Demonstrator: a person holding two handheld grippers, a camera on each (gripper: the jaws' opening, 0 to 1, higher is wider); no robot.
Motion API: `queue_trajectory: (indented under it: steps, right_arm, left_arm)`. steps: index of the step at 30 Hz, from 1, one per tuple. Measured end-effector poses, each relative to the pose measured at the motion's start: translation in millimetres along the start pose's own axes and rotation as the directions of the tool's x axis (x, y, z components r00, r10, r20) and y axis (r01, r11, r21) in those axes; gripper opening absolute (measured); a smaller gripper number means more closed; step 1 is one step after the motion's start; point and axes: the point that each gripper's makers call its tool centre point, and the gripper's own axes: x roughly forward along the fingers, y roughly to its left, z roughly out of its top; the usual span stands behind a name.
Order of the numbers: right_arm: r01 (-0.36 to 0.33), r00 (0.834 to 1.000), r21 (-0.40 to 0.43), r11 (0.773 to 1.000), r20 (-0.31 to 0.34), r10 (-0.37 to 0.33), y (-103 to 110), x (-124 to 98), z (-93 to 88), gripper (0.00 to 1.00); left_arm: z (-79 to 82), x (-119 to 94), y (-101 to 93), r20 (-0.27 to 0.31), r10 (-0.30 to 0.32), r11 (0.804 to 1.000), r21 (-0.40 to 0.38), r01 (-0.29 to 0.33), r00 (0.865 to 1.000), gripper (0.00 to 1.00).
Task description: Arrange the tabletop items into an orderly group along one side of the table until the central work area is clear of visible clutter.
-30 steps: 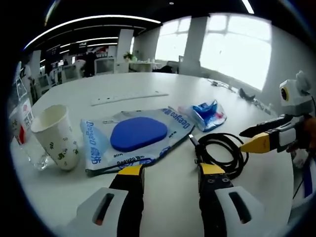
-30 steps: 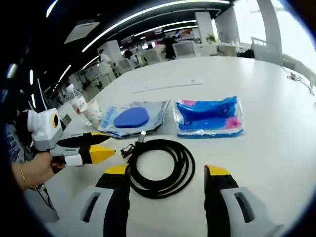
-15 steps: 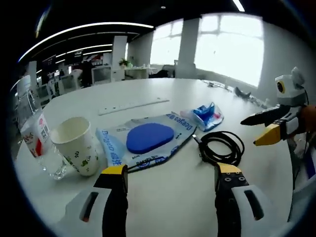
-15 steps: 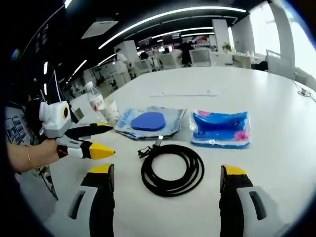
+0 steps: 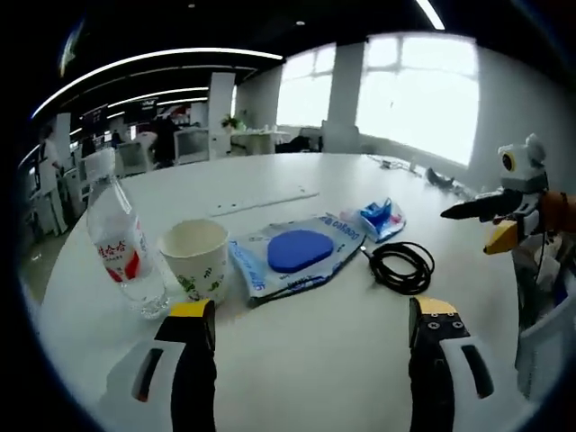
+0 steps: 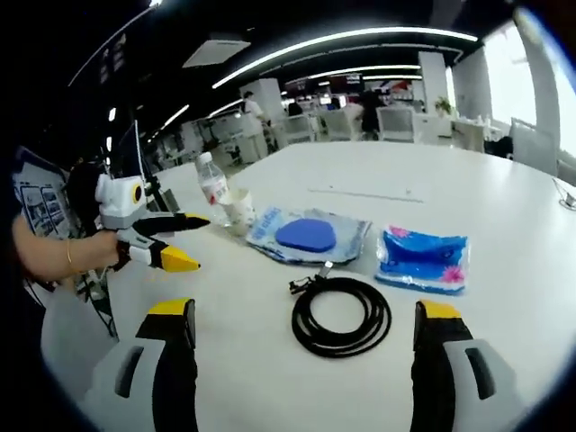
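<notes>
Open-plan office, white worktop (image 5: 297, 351). Both tools, left tool (image 5: 306, 315) and right tool (image 6: 306, 317), hang released. Mid-table: floppy cable coil (image 6: 341, 315), take its bundled loops; light paper cup (image 5: 197, 258) crushes easily; bottle (image 5: 120, 245) far left.

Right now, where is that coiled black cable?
In the right gripper view the black cable lies on the white table, just in front of the blue-pad packet and the blue tissue pack.
</notes>
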Motion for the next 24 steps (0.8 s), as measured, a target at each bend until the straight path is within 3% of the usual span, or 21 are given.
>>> queue_trajectory:
  steps: [3, 13, 24]
  right_arm:
    - [0.002, 1.000, -0.015, 1.000, -0.001, -0.002, 4.8, -9.5, 2.6, 1.00]
    - [0.006, 1.000, -0.045, 0.999, 0.000, -0.006, 17.1, -43.8, 7.1, 1.00]
    - [0.002, 1.000, -0.066, 0.998, 0.010, -0.002, 35.2, -76.4, 5.0, 1.00]
  left_arm:
    - [-2.5, -13.9, 1.2, -0.012, 0.004, 0.999, 0.035, -0.004, 1.000, 0.91]
    - [-15.2, -62.6, 2.0, -0.038, 0.002, 0.999, 0.043, 0.000, 0.999, 0.94]
    - [-17.3, -107.3, -0.8, -0.035, 0.027, 0.997, 0.066, -0.025, 0.999, 0.95]
